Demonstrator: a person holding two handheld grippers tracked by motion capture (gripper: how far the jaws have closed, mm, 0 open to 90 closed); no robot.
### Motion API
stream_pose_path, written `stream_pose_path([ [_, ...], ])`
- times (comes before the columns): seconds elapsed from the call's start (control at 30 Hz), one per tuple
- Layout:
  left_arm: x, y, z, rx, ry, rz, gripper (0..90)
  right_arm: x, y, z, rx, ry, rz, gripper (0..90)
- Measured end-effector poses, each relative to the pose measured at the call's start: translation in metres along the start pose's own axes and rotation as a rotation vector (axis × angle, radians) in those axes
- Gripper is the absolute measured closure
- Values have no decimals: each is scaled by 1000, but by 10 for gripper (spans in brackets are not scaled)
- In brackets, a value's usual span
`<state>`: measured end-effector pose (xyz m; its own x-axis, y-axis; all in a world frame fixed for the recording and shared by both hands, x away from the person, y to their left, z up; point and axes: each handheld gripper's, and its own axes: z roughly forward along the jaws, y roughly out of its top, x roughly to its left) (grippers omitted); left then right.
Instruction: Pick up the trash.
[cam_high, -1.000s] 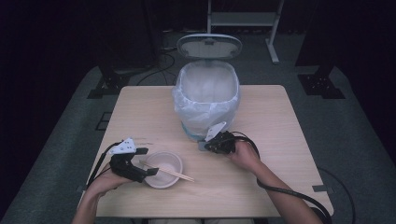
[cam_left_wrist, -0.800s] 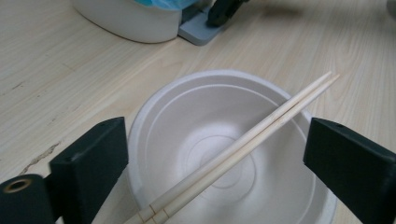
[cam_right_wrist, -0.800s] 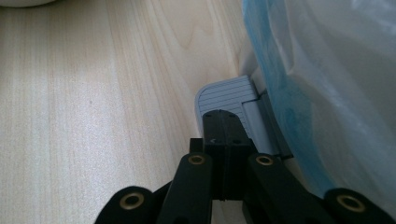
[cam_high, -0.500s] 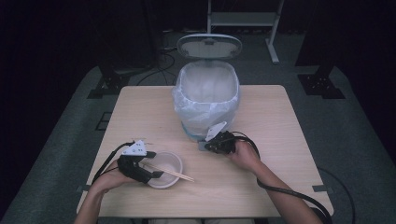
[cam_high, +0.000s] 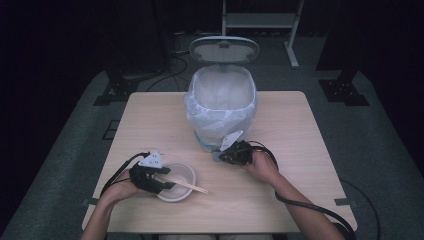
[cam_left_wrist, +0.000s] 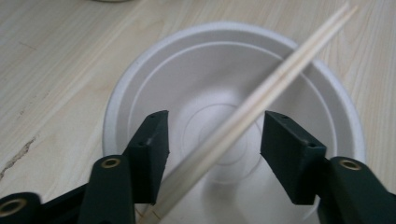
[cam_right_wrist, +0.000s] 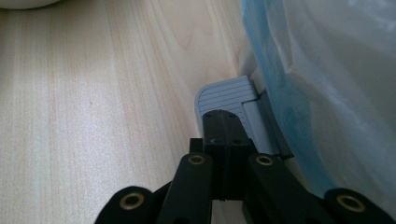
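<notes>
A white paper bowl (cam_high: 186, 172) (cam_left_wrist: 140, 79) sits near the table's front left, and a pair of wooden chopsticks (cam_high: 190, 186) (cam_left_wrist: 285, 74) lies across it. My left gripper (cam_high: 167, 183) (cam_left_wrist: 215, 119) reaches over the bowl with one jaw on each side of the chopsticks. Its jaws have just been closing, and a gap still shows on both sides of the sticks. My right gripper (cam_high: 222, 155) (cam_right_wrist: 222, 119) is shut, its tips resting on the grey foot pedal (cam_high: 215, 157) (cam_right_wrist: 219, 95) of the bin (cam_high: 222, 107). The bin's lid (cam_high: 224, 49) stands up.
The bin, lined with a white plastic bag (cam_right_wrist: 327, 70), stands at the table's middle back. Bare wooden tabletop (cam_high: 300, 130) lies right of the bin and along the front edge. Black cables trail from both grippers off the front of the table.
My left gripper has slid right over the bowl and its jaws have narrowed around the chopsticks. The right gripper stays on the pedal and the lid stays up.
</notes>
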<state>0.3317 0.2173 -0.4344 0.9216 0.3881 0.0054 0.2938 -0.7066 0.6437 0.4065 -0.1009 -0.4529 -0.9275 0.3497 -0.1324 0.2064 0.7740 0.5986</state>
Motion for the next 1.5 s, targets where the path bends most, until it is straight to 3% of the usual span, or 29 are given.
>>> stream_pose_path([
  [0.5, -2, 3, 4, 70, -30, 20, 738, -1, 0, 0, -8, -22, -19, 900],
  [0.53, -2, 4, 4, 70, -36, 22, 757, 2, 0, 0, 11, 7, 15, 900],
  [0.57, -3, 4, 4, 68, -39, 22, 787, 2, 0, -1, 16, 8, 25, 900],
  [0.93, -1, 3, -3, 47, -66, 11, 796, 2, -1, -1, 15, 10, 32, 900],
  [1.3, -3, 7, -22, 11, -105, 13, 796, 0, -1, 0, 4, 15, 23, 900],
  [1.37, -2, 8, -27, 10, -104, 13, 795, 4, -1, -3, 36, 12, 72, 900],
  [1.4, -2, 9, -29, 7, -110, 13, 796, 1, -1, 0, 7, 10, 21, 900],
  [1.5, -4, 13, -38, 1, -115, 19, 795, 0, -1, 0, 2, 13, 22, 900],
])
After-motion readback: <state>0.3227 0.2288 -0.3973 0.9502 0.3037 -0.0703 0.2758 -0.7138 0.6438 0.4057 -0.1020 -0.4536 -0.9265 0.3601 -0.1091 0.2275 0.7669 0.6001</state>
